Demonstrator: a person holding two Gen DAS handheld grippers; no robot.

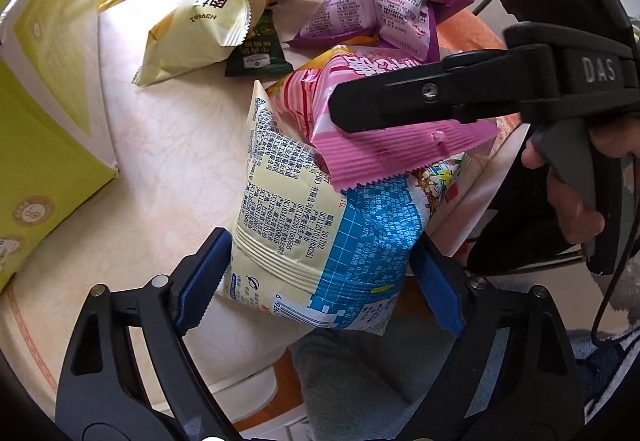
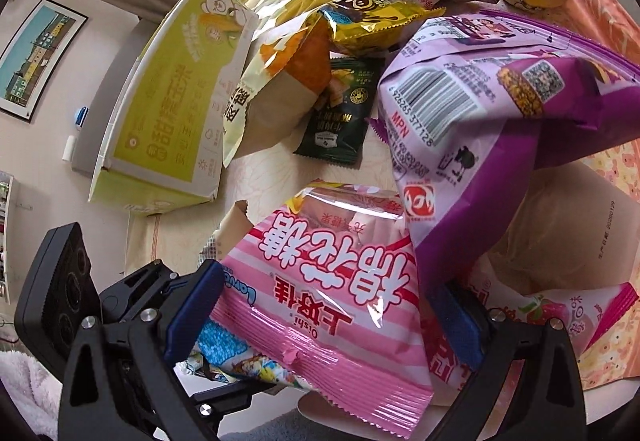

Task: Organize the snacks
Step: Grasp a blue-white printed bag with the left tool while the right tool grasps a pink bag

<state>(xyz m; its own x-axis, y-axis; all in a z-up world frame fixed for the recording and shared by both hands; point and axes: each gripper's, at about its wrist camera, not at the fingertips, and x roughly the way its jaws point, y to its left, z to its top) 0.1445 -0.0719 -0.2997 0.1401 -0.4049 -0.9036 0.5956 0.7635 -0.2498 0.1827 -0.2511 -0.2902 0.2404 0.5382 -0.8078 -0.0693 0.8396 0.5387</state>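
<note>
At the far left of the left wrist view stands a yellow-green box (image 1: pixel 44 113). Lower centre, the left gripper (image 1: pixel 316 281) has its blue pads clamped on a cream-and-blue snack bag (image 1: pixel 320 233). Centre right, the right gripper (image 2: pixel 320 321) is closed around a pink marshmallow bag (image 2: pixel 320 313), which overlaps the first bag's top.

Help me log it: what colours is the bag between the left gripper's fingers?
Cream and blue bag, clearest in the left wrist view.
</note>
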